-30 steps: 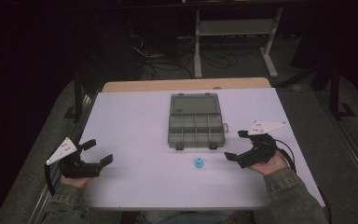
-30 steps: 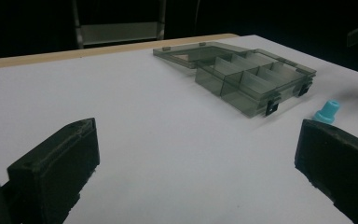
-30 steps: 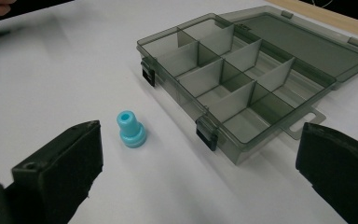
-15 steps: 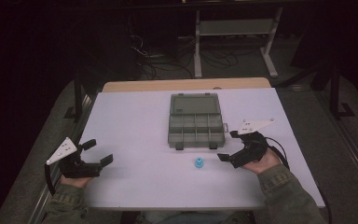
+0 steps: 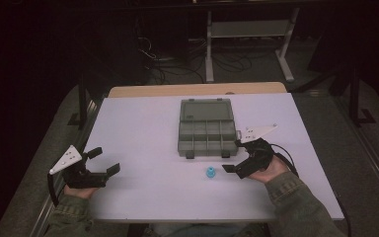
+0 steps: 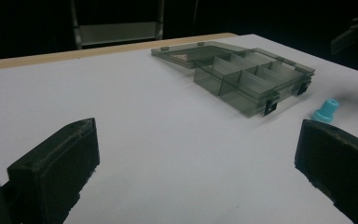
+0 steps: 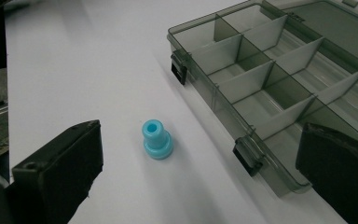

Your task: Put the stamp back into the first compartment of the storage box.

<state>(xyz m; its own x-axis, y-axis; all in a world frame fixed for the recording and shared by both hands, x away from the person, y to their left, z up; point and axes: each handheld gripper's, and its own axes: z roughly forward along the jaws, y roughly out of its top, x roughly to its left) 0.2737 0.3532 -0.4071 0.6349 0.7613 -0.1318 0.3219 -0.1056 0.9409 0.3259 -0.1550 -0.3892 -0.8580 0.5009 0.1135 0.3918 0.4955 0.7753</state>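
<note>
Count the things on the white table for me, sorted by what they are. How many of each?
Grey compartment box, lid open: 1
Small blue plastic piece: 1
Black gripper: 2, the left gripper and the right gripper, each held in a hand
Total: 4
</note>
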